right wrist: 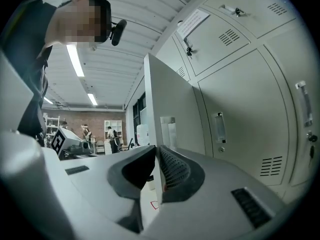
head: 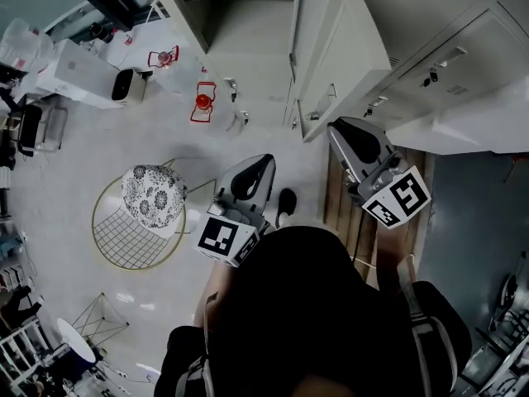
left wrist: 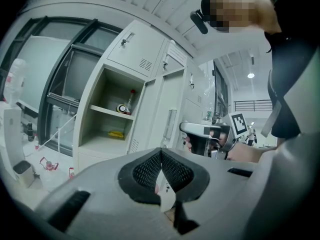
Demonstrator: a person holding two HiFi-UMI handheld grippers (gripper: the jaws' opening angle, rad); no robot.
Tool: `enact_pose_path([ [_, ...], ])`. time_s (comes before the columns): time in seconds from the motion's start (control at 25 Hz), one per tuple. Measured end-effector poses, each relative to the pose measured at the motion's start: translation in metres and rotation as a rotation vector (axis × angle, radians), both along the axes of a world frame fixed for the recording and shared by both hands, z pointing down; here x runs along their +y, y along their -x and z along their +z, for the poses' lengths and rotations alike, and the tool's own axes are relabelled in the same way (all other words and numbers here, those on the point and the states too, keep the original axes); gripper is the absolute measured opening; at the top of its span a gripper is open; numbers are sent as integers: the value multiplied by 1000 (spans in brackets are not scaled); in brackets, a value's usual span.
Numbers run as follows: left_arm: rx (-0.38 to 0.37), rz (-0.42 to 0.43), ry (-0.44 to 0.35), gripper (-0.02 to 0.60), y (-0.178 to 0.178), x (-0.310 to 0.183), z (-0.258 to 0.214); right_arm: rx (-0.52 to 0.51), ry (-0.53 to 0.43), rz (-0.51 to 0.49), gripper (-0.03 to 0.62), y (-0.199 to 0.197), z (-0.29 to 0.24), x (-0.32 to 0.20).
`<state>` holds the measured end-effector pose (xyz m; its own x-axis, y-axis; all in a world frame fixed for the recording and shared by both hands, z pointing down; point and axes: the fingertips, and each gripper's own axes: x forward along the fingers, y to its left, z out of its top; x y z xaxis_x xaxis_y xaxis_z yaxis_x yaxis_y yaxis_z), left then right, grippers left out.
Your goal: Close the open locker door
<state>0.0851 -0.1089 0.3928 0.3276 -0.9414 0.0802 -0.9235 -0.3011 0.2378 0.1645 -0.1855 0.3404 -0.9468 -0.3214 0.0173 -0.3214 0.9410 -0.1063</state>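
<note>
The open locker door (head: 339,48) swings out from a bank of pale grey lockers, beside its open compartment (head: 244,23). My right gripper (head: 334,127) is at the door's near edge. In the right gripper view the door (right wrist: 172,99) runs edge-on straight into the jaws, and the right gripper (right wrist: 156,151) is shut on that thin edge. My left gripper (head: 266,159) hovers lower left of the door, apart from it. In the left gripper view it (left wrist: 161,153) is shut with nothing held, facing the compartment (left wrist: 107,119) and door (left wrist: 162,104).
A wire stool with a patterned cushion (head: 153,197) stands on the floor at left. Red-framed items (head: 202,99) and white boxes (head: 83,77) lie near the locker's foot. A bottle (left wrist: 125,106) and a yellow item (left wrist: 116,133) sit inside the compartment. Closed lockers (right wrist: 250,114) continue to the right.
</note>
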Motion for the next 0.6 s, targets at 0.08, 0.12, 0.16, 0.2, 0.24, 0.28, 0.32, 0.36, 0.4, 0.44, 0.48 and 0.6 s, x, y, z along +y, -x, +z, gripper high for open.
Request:
enact_pose_path([
  [0.08,0,-10,-1,18,10,0,0,-6,7,9,31,5,0,2],
  [0.12,1,-14,-3,18,15,1,-1,-8,12,15,31,8,0,4],
  [0.16,3,-15,-4,18,20,1,-2,-11,19,21,32,12,0,5],
  [0.2,4,-14,-6,18,25,1,-2,-13,25,27,34,15,0,7],
  [0.24,5,-12,-7,18,29,1,-3,-14,28,32,34,18,0,8],
  [0.28,5,-8,-8,18,33,0,-4,-14,30,37,34,22,-1,9],
  [0.32,5,-4,-10,18,37,-1,-4,-13,30,41,34,25,-1,10],
  [0.36,4,3,-12,18,40,-2,-5,-11,30,45,32,29,-1,10],
  [0.4,4,11,-14,18,44,-3,-6,-9,30,50,32,32,-1,11],
  [0.44,3,20,-16,18,47,-4,-7,-6,31,55,32,35,-1,12],
  [0.48,0,27,-16,18,50,-5,-9,-4,31,61,32,39,-1,13],
  [0.6,-7,44,-20,18,63,-7,-12,-4,33,80,32,50,-1,16],
])
